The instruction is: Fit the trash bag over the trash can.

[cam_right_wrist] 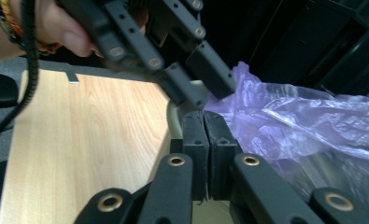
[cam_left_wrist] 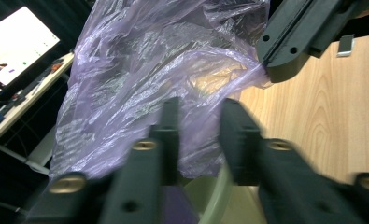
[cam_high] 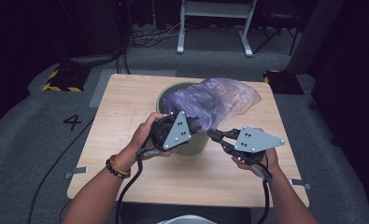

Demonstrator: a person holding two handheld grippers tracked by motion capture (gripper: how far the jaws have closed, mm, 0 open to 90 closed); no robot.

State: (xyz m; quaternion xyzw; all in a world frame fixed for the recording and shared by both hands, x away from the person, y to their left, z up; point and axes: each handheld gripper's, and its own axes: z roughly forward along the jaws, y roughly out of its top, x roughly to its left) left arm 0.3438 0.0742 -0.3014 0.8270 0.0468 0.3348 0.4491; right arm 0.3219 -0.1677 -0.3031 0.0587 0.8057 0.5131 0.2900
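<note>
1. Two grippers work a purple bag (cam_high: 219,98) over the green bin (cam_high: 191,144) on the bench (cam_high: 126,116).
2. Left gripper (cam_left_wrist: 198,121), jaws parted, straddles the film ahead to spread it.
3. Right gripper (cam_right_wrist: 204,135), jaws pressed together, apparently pinches the bag's edge beside the rim, anchoring it.

A wooden table (cam_high: 126,112) stands on grey carpet (cam_high: 23,130), where a black number 4 (cam_high: 72,122) is marked just off the table's left edge. Beyond its far left corner sits a block with yellow and black stripes (cam_high: 60,80), and farther back stand the white legs of a frame (cam_high: 215,28) with loose cables (cam_high: 149,35) on the floor beside them. In the left gripper view a lit screen (cam_left_wrist: 18,44) rests on a side desk (cam_left_wrist: 28,100) at the left.
</note>
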